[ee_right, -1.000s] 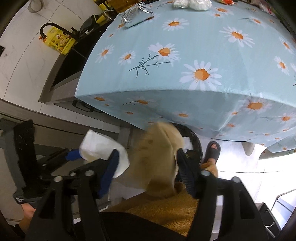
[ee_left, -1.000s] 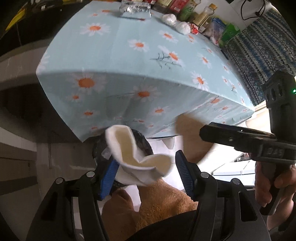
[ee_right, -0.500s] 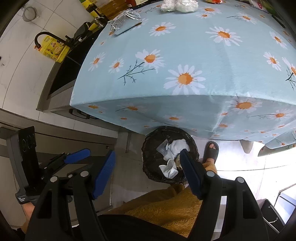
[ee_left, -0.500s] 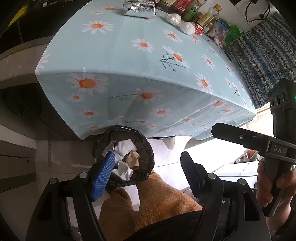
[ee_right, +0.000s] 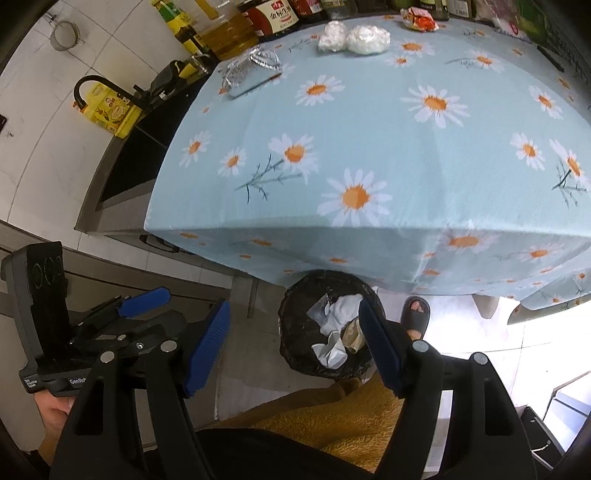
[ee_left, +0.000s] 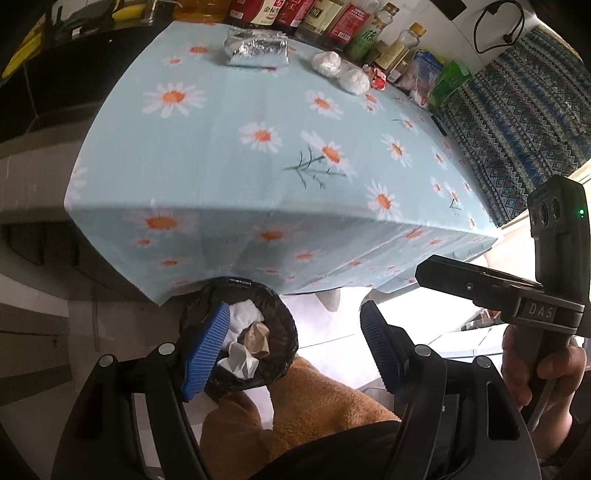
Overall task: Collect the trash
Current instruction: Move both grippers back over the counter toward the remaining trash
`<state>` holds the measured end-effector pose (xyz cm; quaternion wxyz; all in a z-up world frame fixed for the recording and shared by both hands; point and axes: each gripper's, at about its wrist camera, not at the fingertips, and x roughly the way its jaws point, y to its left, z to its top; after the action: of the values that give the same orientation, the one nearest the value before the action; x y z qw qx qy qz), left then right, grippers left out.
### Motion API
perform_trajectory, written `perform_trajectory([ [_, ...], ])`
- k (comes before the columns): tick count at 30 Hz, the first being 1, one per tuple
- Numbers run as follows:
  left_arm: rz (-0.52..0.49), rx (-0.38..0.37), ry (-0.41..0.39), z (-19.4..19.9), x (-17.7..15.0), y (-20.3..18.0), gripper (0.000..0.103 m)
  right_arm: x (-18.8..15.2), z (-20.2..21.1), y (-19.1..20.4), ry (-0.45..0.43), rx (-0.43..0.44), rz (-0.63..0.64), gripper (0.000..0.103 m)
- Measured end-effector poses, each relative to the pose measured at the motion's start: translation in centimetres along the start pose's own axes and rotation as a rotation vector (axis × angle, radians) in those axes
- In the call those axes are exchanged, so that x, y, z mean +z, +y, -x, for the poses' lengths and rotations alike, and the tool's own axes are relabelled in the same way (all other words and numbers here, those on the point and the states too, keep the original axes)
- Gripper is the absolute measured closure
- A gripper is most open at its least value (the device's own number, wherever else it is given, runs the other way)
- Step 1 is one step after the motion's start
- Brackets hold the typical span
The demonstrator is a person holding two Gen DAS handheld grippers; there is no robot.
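A black-lined bin (ee_left: 286, 332) stands on the floor under the table's near edge and holds white tissues (ee_left: 242, 360) and a brown paper wad (ee_left: 256, 338). My left gripper (ee_left: 295, 336) hangs open above it with nothing between its blue pads. In the right wrist view the same bin (ee_right: 291, 332) lies below my right gripper (ee_right: 293, 332), which is also open and empty. On the daisy tablecloth (ee_left: 229, 155) at the far side lie a foil packet (ee_left: 256, 51), two white crumpled balls (ee_left: 325, 62) and a red wrapper (ee_left: 376, 77).
Bottles and jars (ee_left: 325, 18) line the table's far edge. A dark counter with a yellow jug (ee_right: 107, 110) runs along the left. A person's slippered foot (ee_right: 417, 314) stands beside the bin, and an orange fleece garment (ee_left: 314, 413) fills the foreground.
The white tissue left my left gripper's pads and the brown wad dropped from the right one; both now lie in the bin. Both grippers have lifted slightly.
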<state>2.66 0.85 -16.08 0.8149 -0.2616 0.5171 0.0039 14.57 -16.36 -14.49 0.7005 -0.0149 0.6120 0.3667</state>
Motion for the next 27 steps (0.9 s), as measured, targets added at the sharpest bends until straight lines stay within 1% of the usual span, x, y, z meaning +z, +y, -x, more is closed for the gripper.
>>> perform_trajectory([
  [6, -0.001, -0.005, -0.002, 0.2, 1.7, -0.6, 0.032, 1.7, 0.8, -0.7, -0.017, 0.001, -0.002, 0.031],
  [15, -0.015, 0.037, -0.037, 0.3, 5.2, -1.8, 0.032, 5.3, 2.0, -2.2, -0.048, 0.017, 0.02, 0.031],
  [20, 0.003, 0.067, -0.07, 0.4, 8.1, -2.5, 0.032, 8.3, 2.9, -4.0, -0.074, 0.012, 0.028, 0.031],
  [27, 0.025, 0.116, -0.09, -0.1, 11.4, -2.9, 0.032, 13.2, 3.5, -6.9, -0.103, -0.027, 0.049, 0.031],
])
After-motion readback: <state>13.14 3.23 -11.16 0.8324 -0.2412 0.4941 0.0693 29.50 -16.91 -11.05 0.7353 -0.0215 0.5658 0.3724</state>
